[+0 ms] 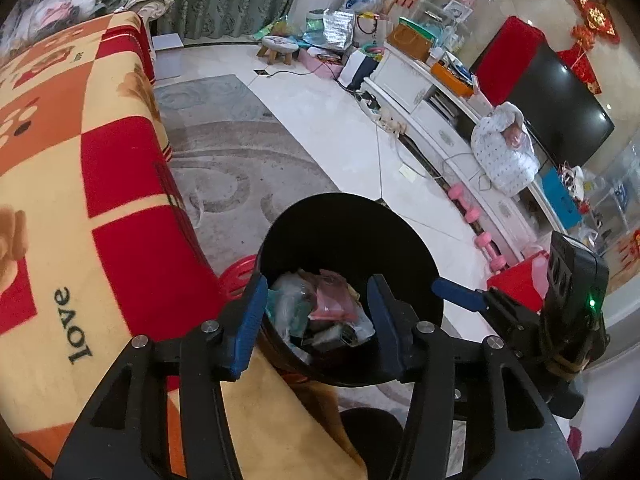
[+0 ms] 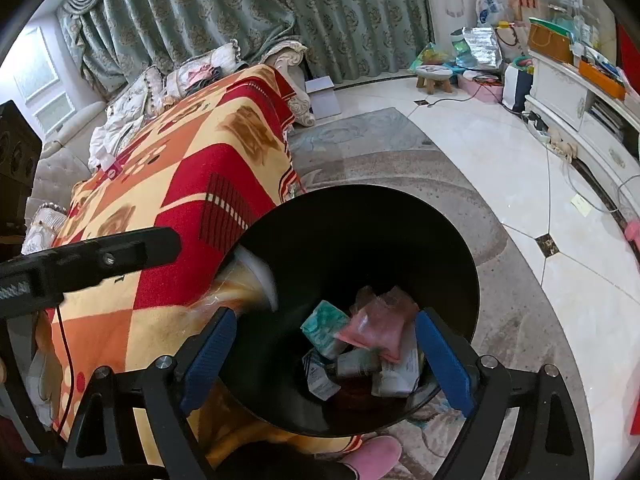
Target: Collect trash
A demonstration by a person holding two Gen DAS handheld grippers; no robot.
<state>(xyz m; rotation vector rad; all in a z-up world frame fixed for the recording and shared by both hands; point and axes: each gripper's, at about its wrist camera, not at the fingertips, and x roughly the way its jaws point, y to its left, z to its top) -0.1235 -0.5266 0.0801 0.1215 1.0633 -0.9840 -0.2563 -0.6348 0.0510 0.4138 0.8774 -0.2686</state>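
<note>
left tongs [image 1: 318, 312] apart, empty, above black bin [image 1: 400, 248] | blanket-draped table [image 1: 80, 184] at 9 o'clock of bin, soft fleece | blurred pale piece [image 2: 256, 280] dropping at bin's 9 o'clock rim | trash [image 2: 360, 336]: light crinkly wrappers, soft, slippery; pinch an edge | right tongs [image 2: 324, 356] apart, empty

There was one black bin [image 1: 352, 224], one checked blanket [image 1: 80, 152], one small wooden stool [image 1: 279, 46], one television [image 1: 560, 108], two pink dumbbells [image 1: 472, 212] and two grippers, the left gripper [image 1: 316, 320] and right gripper [image 2: 324, 356].
</note>
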